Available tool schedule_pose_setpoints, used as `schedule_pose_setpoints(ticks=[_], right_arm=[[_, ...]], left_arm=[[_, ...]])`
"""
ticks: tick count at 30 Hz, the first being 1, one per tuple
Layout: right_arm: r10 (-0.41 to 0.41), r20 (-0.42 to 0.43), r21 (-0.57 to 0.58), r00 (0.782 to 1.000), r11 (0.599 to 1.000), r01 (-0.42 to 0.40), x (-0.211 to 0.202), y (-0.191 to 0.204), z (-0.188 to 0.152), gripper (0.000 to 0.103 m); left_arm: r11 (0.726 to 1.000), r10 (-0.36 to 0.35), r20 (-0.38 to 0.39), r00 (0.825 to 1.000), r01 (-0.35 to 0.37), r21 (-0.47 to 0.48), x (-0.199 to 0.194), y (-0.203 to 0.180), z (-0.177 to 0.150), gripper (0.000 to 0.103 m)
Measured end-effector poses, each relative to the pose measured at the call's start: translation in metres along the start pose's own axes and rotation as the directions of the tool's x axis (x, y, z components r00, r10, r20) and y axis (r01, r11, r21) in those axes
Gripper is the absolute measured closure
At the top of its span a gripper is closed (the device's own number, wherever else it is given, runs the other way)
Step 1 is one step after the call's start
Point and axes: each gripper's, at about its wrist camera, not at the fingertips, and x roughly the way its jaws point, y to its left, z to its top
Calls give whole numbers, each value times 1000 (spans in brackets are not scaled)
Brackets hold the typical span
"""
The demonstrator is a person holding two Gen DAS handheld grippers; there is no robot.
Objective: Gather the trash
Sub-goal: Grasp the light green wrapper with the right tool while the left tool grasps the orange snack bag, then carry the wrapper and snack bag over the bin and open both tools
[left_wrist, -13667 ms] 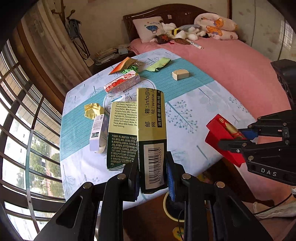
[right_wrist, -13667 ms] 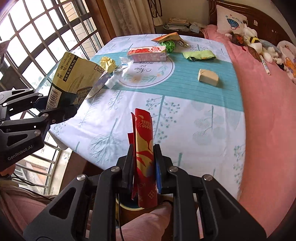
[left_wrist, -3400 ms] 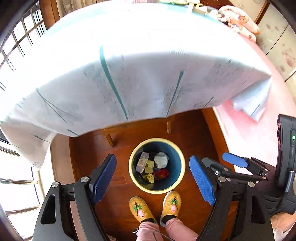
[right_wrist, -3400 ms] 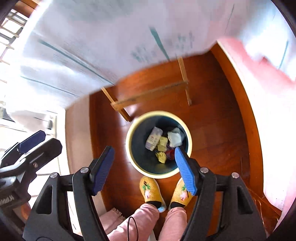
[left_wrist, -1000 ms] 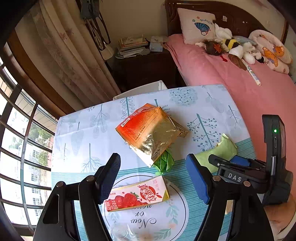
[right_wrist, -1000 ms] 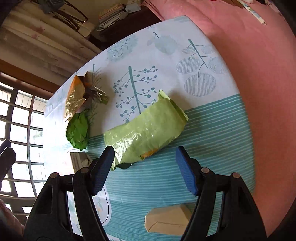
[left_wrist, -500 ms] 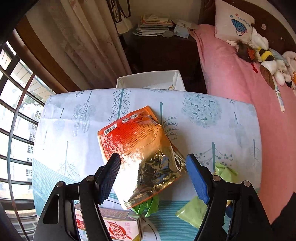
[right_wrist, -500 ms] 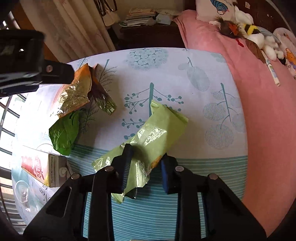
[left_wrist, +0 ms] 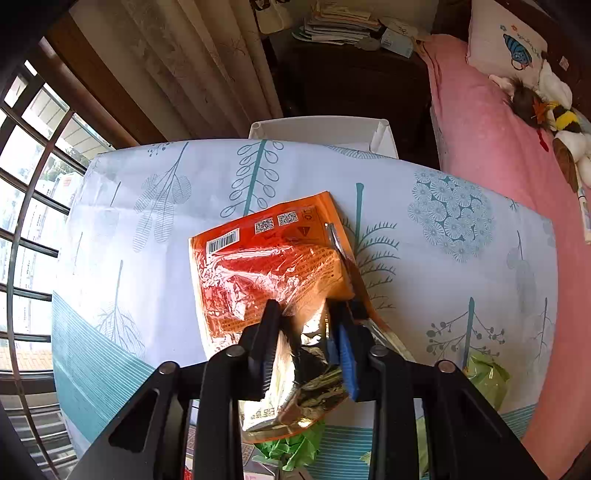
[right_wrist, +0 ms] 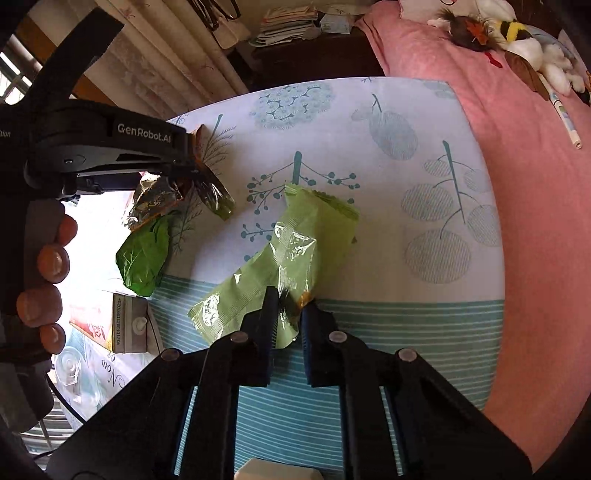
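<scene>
The left claw (left_wrist: 304, 317) is closed on the orange snack bag (left_wrist: 269, 258), its two fingers pressing the crumpled, silver-lined open end, while the printed end with the barcode lies on the counter (left_wrist: 147, 229) further ahead. In the right wrist view the same left claw (right_wrist: 184, 166) comes in from the left side, gripped by the person's left hand (right_wrist: 48, 273), and the foil of the orange snack bag (right_wrist: 159, 195) hangs under it. The right claw (right_wrist: 288, 302) is closed narrowly on the near part of the light green wrapper (right_wrist: 295, 240), which stretches away from the fingers over the tablecloth, its far end with the zigzag edge resting on the white part with the tree pattern. Just beside the orange snack bag lies a dark green crumpled wrapper (right_wrist: 144, 254), and near it, closer to the camera, a red and white carton (right_wrist: 118, 325) lies on its side. A clear plastic piece (right_wrist: 74, 373) is at the left edge, near the carton. At the bottom edge of the right wrist view a small beige block (right_wrist: 273, 470) shows only partly. Beyond the counter stands the bed (right_wrist: 517, 110) with a pink cover, with soft toys (right_wrist: 524, 40) on it, and a dark nightstand (left_wrist: 351, 85) with a pile of papers (left_wrist: 340, 26) is next to the curtain (left_wrist: 192, 66).
</scene>
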Motion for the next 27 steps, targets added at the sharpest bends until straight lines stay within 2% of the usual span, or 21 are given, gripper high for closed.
schedule_pose_setpoints(ticks=[2, 3, 9, 15, 22, 27], right_arm=[[15, -4, 13, 1000, 1000, -15, 1, -1, 0, 98], [20, -4, 15, 1000, 1000, -20, 1, -1, 0, 99], [77, 1, 27, 997, 997, -77, -3, 2, -1, 103], [127, 32, 47, 991, 991, -128, -30, 9, -8, 103], [176, 87, 36, 981, 983, -180, -84, 29, -30, 103], [213, 126, 15, 969, 976, -217, -136, 55, -62, 103]], left_arm=[[1000, -26, 15, 1000, 25, 4, -5, 7, -3, 92], [999, -37, 24, 999, 37, 6, -8, 11, -5, 93], [997, -83, 65, 994, 83, 0, -37, 40, -19, 96], [988, -150, 120, 981, 153, -16, -96, 78, -52, 98], [963, -264, 204, 943, 269, 1, -181, 127, -111, 99], [939, -343, 243, 907, 339, 58, -240, 154, -175, 99]])
